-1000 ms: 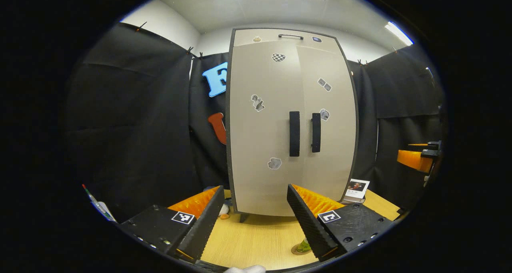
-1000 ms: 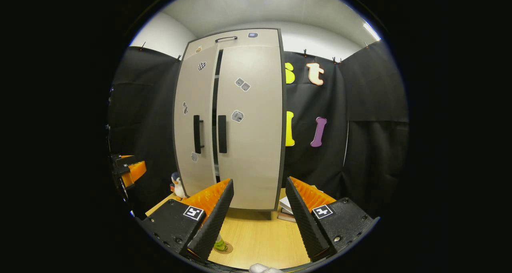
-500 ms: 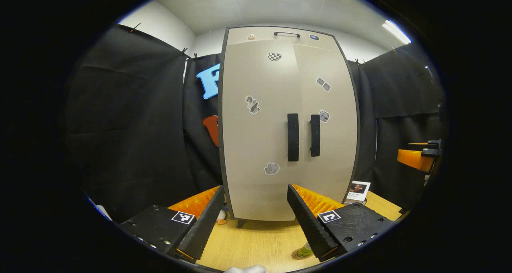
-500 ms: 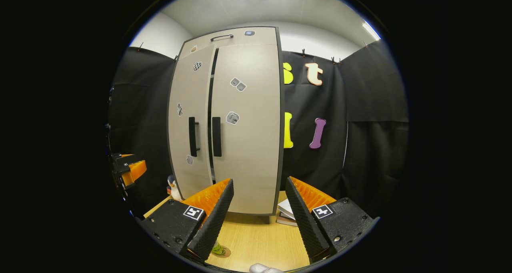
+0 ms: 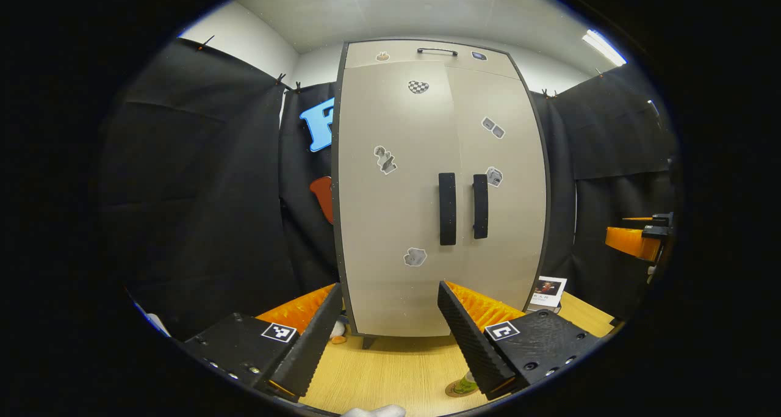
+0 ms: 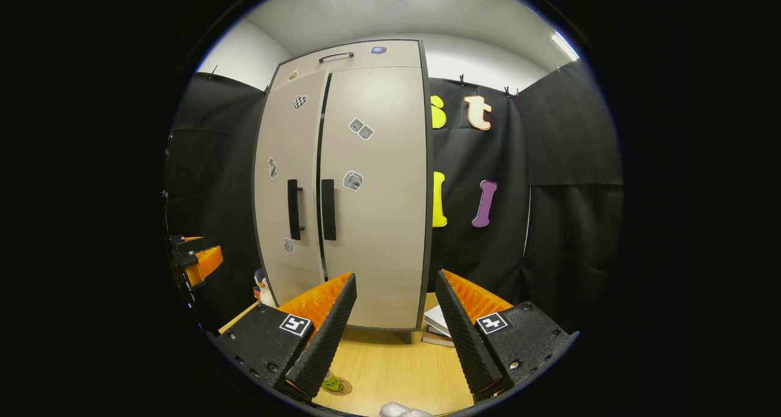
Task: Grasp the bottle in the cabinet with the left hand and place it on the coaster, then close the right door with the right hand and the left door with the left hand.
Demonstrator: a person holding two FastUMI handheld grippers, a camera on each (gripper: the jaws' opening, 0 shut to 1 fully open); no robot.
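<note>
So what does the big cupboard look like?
The cupboard is tall and pale beige with dark edges. It stands on short legs on the wooden table. Its two doors each have a black upright handle near the middle and little stickers. In the right gripper view a thin dark gap shows between the doors. Nothing touches it.

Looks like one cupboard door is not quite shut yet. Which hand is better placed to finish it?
Probably the left. The left gripper faces the left door head-on, and the right gripper view shows a dark slit beside that door; the right door looks flush.
</note>
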